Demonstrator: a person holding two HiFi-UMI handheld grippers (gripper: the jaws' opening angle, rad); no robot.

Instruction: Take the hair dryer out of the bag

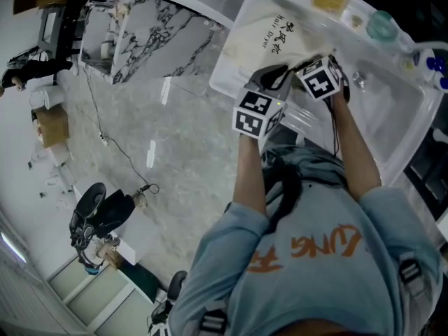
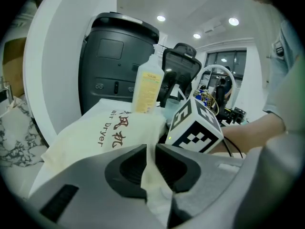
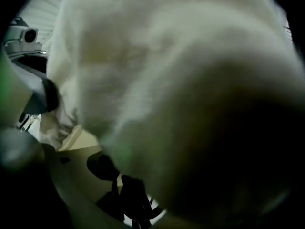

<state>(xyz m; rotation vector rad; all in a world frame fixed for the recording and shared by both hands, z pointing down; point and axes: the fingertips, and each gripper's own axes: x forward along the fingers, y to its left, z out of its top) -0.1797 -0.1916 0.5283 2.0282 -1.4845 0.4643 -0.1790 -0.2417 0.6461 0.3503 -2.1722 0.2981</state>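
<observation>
A cream cloth bag (image 1: 269,37) printed "Hair Dryer" lies on the white counter (image 1: 227,75) beside the sink. My left gripper (image 1: 282,70) is shut on a fold of the bag's rim (image 2: 151,175), and the cloth runs up between its dark pads (image 2: 128,168). My right gripper (image 1: 302,63) is pushed into the bag's mouth. In the right gripper view pale cloth (image 3: 157,56) covers almost everything. One of its fingers (image 3: 102,168) shows far to the lower left, so the jaws stand wide. The hair dryer itself is hidden.
A sink basin (image 1: 381,100) lies right of the bag. A bottle with a yellow label (image 2: 148,87) and a teal cup (image 1: 381,23) stand behind it, and a dark grey appliance (image 2: 114,61) is at the wall. Marble floor (image 1: 168,152) lies below the counter edge.
</observation>
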